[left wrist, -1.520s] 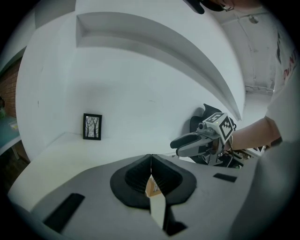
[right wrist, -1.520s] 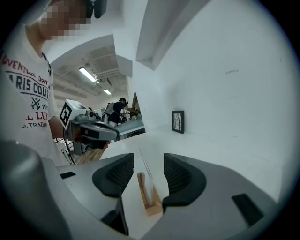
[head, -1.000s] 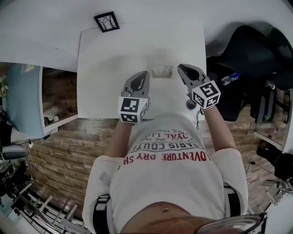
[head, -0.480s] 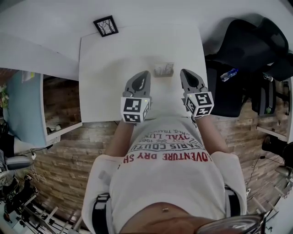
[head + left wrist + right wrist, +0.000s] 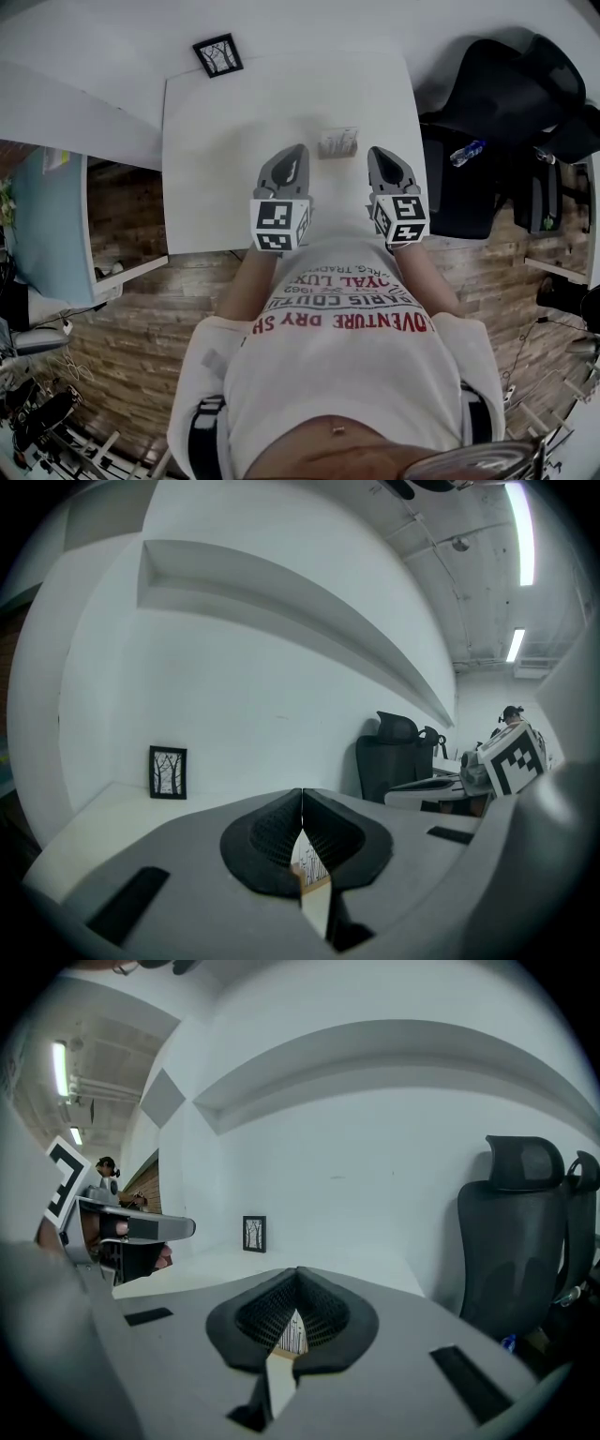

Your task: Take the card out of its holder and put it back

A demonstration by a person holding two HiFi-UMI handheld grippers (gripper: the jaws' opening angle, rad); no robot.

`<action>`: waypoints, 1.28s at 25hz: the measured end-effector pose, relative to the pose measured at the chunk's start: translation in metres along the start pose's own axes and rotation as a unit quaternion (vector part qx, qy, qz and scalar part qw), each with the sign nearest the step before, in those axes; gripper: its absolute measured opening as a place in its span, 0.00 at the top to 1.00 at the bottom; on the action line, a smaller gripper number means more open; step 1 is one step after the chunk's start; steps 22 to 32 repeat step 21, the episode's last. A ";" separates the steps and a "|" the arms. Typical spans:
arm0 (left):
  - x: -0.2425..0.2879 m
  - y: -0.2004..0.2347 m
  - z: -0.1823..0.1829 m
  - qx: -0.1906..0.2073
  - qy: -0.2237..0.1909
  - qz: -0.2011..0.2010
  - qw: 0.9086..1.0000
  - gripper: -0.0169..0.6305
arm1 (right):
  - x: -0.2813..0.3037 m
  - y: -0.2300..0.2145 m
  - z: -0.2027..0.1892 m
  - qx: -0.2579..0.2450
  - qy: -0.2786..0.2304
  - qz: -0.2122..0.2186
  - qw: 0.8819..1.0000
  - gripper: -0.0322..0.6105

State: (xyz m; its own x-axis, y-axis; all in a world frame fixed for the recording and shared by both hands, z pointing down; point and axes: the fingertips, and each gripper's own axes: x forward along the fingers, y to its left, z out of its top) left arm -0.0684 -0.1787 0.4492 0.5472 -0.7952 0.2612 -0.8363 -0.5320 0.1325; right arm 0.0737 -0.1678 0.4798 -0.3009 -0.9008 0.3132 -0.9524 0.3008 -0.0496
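Observation:
A small printed card stands in its low wooden holder on the white table, just beyond and between both grippers. My left gripper is to the left of it and my right gripper to the right, neither touching it. Both are shut with nothing between the jaws. In the left gripper view the left gripper shows closed pads, with the card visible under them. The right gripper view shows the right gripper closed the same way, with the card behind its pads.
A black-framed tree picture stands at the table's far left corner by the white wall. A black office chair is right of the table, with a blue bottle on it. A brick-patterned floor lies below the table's near edge.
My right gripper has drawn in to the left and nearer my body, level with the left one. The left gripper has hardly moved, and the card stays in its holder.

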 end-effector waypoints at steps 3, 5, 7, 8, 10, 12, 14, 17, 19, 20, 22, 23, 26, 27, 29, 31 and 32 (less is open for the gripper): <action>-0.001 0.001 0.000 -0.001 -0.002 0.000 1.000 0.94 | 0.000 0.000 -0.002 -0.001 0.004 -0.002 1.000 0.91; -0.001 0.003 0.001 -0.001 -0.003 0.001 1.000 0.94 | 0.001 0.000 -0.003 0.000 0.007 -0.003 1.000 0.91; 0.000 0.004 0.001 -0.001 -0.004 0.001 1.000 0.94 | 0.002 -0.001 -0.004 0.001 0.008 -0.005 1.000 0.91; 0.000 0.004 0.001 0.000 -0.003 0.001 1.000 0.94 | 0.002 -0.001 -0.004 0.002 0.008 -0.006 1.000 0.91; 0.000 0.003 0.000 0.000 -0.002 0.001 1.000 0.94 | 0.002 -0.002 -0.005 0.004 0.008 -0.007 1.000 0.91; 0.002 0.003 0.000 0.000 -0.002 0.001 1.000 0.94 | 0.002 -0.003 -0.007 0.006 0.009 -0.007 1.000 0.91; 0.003 0.004 0.000 0.001 -0.001 0.001 1.000 0.94 | 0.004 -0.004 -0.008 0.007 0.011 -0.007 1.000 0.91; 0.004 0.005 -0.001 0.001 0.000 0.000 1.000 0.94 | 0.005 -0.004 -0.010 0.008 0.013 -0.007 1.000 0.91; 0.003 0.005 -0.002 0.001 0.001 0.001 1.000 0.94 | 0.006 -0.003 -0.011 0.009 0.015 -0.007 1.000 0.91; 0.003 0.006 -0.003 0.001 0.002 0.002 1.000 0.94 | 0.006 -0.003 -0.012 0.009 0.016 -0.007 1.000 0.91; 0.003 0.006 -0.004 0.001 0.002 0.002 1.000 0.94 | 0.006 -0.003 -0.013 0.010 0.017 -0.007 1.000 0.91; 0.003 0.006 -0.004 0.001 0.002 0.002 1.000 0.94 | 0.006 -0.003 -0.013 0.010 0.017 -0.007 1.000 0.91; 0.003 0.006 -0.004 0.001 0.002 0.002 1.000 0.94 | 0.006 -0.003 -0.013 0.010 0.017 -0.007 1.000 0.91; 0.003 0.006 -0.004 0.001 0.002 0.002 1.000 0.94 | 0.006 -0.003 -0.013 0.010 0.017 -0.007 1.000 0.91; 0.003 0.006 -0.004 0.001 0.002 0.002 1.000 0.94 | 0.006 -0.003 -0.013 0.010 0.017 -0.007 1.000 0.91; 0.003 0.006 -0.004 0.001 0.002 0.002 1.000 0.94 | 0.006 -0.003 -0.013 0.010 0.017 -0.007 1.000 0.91; 0.003 0.006 -0.004 0.001 0.002 0.002 1.000 0.94 | 0.006 -0.003 -0.013 0.010 0.017 -0.007 1.000 0.91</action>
